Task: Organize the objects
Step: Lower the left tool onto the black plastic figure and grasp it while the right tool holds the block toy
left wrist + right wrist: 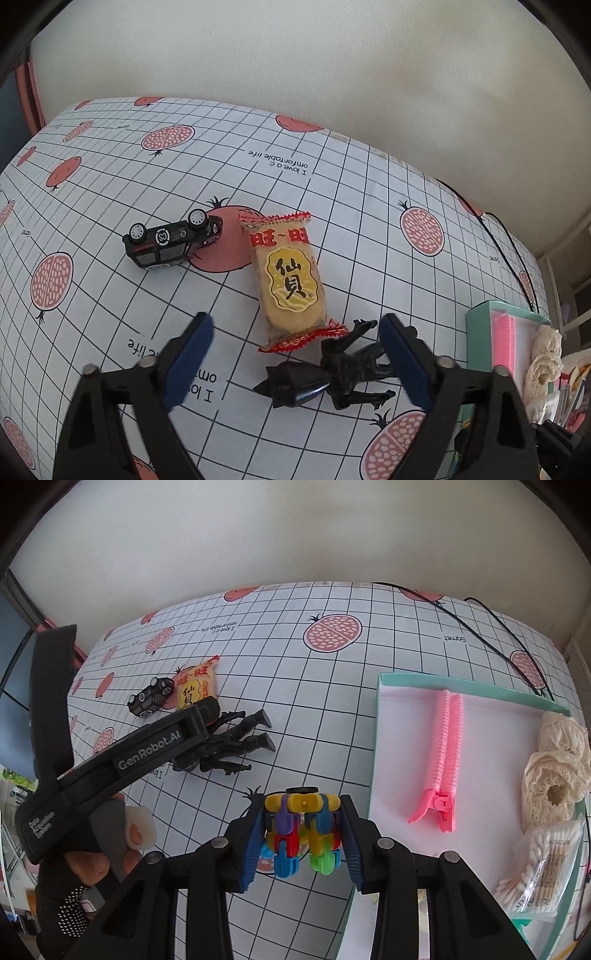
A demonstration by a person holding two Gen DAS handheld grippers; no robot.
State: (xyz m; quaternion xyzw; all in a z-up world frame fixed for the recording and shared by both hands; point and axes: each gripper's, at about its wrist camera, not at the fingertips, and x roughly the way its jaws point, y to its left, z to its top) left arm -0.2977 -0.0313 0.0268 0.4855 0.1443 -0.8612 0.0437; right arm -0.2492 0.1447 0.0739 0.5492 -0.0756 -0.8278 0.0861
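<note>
Bright plastic links, a colourful block toy (pixel 301 830), sit clenched in my right tool (pixel 301 840) beside the teal box (pixel 380 716); next, carry it in. My left tool (pixel 295 354) gapes around the black figure (pixel 332 373) on the table (pixel 369 221), untouched.

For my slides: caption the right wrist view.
Right gripper clamps a colourful block toy beside the tray.
</note>
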